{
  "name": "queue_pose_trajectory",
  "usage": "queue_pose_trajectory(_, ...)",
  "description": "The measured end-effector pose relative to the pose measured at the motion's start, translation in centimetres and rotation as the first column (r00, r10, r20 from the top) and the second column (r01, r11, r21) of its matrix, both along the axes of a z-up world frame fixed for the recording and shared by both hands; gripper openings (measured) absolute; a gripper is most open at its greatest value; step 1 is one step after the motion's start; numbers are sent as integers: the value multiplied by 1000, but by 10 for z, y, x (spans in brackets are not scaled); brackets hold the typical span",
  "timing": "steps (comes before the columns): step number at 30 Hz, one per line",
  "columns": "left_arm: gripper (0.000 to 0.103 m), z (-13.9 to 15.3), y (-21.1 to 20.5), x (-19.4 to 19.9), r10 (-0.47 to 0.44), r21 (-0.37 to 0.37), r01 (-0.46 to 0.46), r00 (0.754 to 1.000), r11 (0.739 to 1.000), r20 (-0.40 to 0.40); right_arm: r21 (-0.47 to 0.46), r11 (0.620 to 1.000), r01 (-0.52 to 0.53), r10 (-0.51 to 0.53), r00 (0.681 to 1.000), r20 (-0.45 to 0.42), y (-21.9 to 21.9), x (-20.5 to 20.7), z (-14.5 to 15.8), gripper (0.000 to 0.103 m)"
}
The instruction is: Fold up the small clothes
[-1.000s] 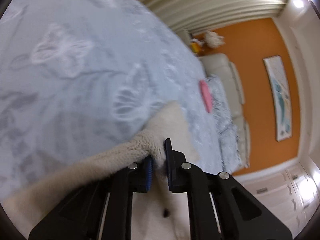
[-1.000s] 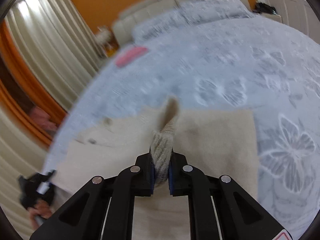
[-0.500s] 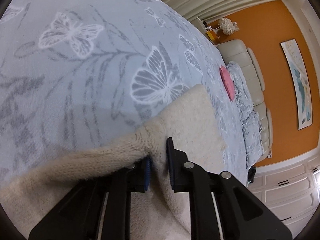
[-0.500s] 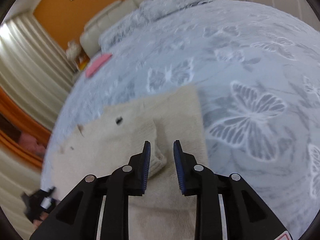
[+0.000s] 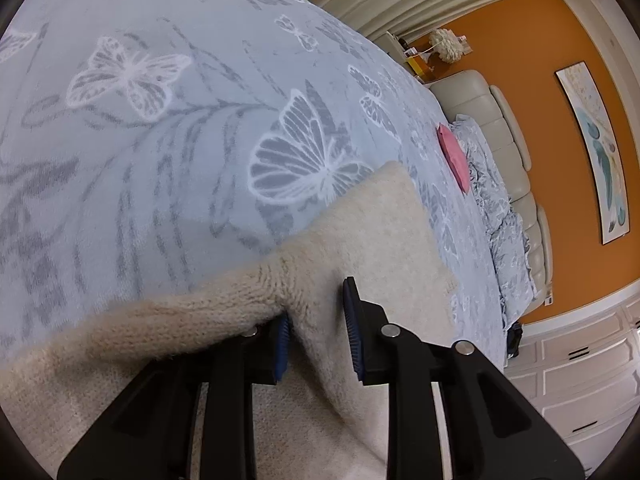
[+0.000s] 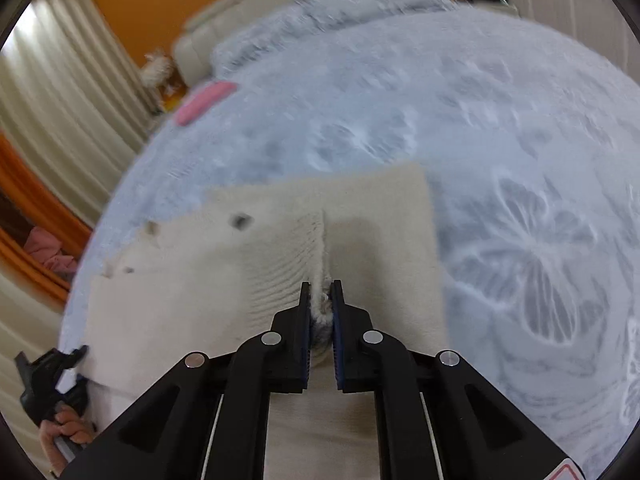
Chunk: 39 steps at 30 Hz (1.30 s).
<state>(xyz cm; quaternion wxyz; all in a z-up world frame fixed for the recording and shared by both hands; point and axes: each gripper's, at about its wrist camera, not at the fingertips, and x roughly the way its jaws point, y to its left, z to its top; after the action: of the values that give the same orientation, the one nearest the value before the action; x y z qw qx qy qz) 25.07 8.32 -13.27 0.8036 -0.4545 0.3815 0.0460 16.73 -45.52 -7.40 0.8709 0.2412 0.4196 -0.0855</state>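
Looking at the left wrist view first: left gripper [image 5: 318, 328] sits at bottom centre, jaws parted with a clear gap. Cream knit sweater [image 5: 360, 248] fills the lower half of the frame, lying on the pale blue butterfly-print bedspread [image 5: 160, 120]. A ribbed edge of the knit drapes over the left-hand finger [image 5: 282, 346] and hides its tip; the right-hand finger touches the fabric surface only, nothing pinched across the gap. Sweater's far corner reaches up toward frame centre, just over a large butterfly motif. Pink item [image 5: 454, 158] lies on the bedspread at right of centre, well apart from the sweater, near the grey-blue pillows [image 5: 496, 216] and cream padded headboard [image 5: 504, 128]. Orange wall [image 5: 560, 100] at upper right carries a framed picture [image 5: 600, 152]; white drawers at lower right.

Right wrist view, background blurred: right gripper [image 6: 321, 300] at bottom centre, jaws nearly together and clamped on a raised ridge of the sweater [image 6: 240, 280]. The ridge runs from the fingertips up toward frame centre. Rest of the sweater lies flat, spreading left and right of the gripper, with dark button-like spots at centre left. The left gripper [image 6: 52, 376] shows at the lower left edge, at the sweater's near-left edge, with the person's left hand [image 6: 66, 436] on it. Pink item [image 6: 204, 102] sits upper left on the bedspread [image 6: 440, 120]; curtains [image 6: 60, 100] along the left edge.
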Motion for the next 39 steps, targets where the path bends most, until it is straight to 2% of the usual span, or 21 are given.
queue_pose_trajectory(1,23,1,-3,0,-7,16,7,1000,1000,-2,19,1000,0,1,999,-42,-5,1,-14,8)
queue_pose_trajectory(2,23,2,-5,1,-10,27,10,1000,1000,-4,27,1000,-2,3,1000,-27,-7,-1,-12,8)
queue_pose_trajectory(6,23,2,-2,2,-14,22,14,1000,1000,-9,-33,998,62,-61,997,39,0,-12,28,13)
queue_pose_trajectory(8,23,1,-3,3,-11,18,12,1000,1000,-9,-29,999,17,-14,995,97,13,-9,47,13)
queue_pose_trajectory(10,23,1,-2,3,-14,26,14,1000,1000,-10,7,996,-90,89,991,102,36,9,52,12)
queue_pose_trajectory(13,23,1,-2,3,-18,33,18,1000,999,-10,-43,981,-190,191,981,21,62,39,32,10)
queue_pose_trajectory(14,23,1,-3,3,-20,35,20,1000,999,-10,-80,979,-190,188,982,-23,62,48,20,9)
queue_pose_trajectory(15,23,1,-3,3,-22,39,23,1000,999,-11,-134,976,-171,161,983,-86,54,58,3,0)
queue_pose_trajectory(16,23,2,-3,4,-27,48,27,1000,998,-12,-142,978,-151,137,985,-101,42,61,-7,0)
queue_pose_trajectory(18,23,3,-7,6,-34,74,36,999,997,-19,-60,993,-103,99,993,-70,23,58,-8,0)
queue_pose_trajectory(20,24,5,-10,7,-38,99,40,999,994,-23,-88,994,-61,57,997,-53,24,51,9,1)
queue_pose_trajectory(22,24,7,-14,8,-43,133,46,999,990,-27,-120,985,-120,117,993,-32,38,46,19,1)
queue_pose_trajectory(24,24,9,-19,9,-55,167,59,998,984,-33,-136,978,-157,151,987,-54,44,49,12,0)
queue_pose_trajectory(25,24,10,-20,9,-62,182,68,997,981,-37,-167,975,-146,130,986,-104,38,53,1,0)
queue_pose_trajectory(27,25,11,-21,10,-68,189,74,997,979,-40,-55,995,-84,80,994,-69,19,48,-3,0)
queue_pose_trajectory(29,25,12,-22,11,-71,198,78,996,977,-45,-67,997,-31,27,998,-48,17,36,11,1)
queue_pose_trajectory(31,25,12,-24,11,-68,212,77,997,974,-47,-85,995,-45,44,999,-12,24,18,20,3)
queue_pose_trajectory(34,30,15,-31,12,-85,254,96,995,962,-52,-70,995,-72,67,995,-74,25,3,-8,0)
queue_pose_trajectory(35,33,17,-34,12,-92,265,103,994,959,-54,-59,996,-72,70,996,-47,22,-3,-10,0)
queue_pose_trajectory(37,36,19,-37,10,-106,284,119,993,951,-59,-35,999,-37,35,998,-53,20,-14,1,0)
queue_pose_trajectory(39,45,22,-39,7,-127,290,142,989,947,-70,-41,999,-20,18,998,-58,25,-30,21,3)
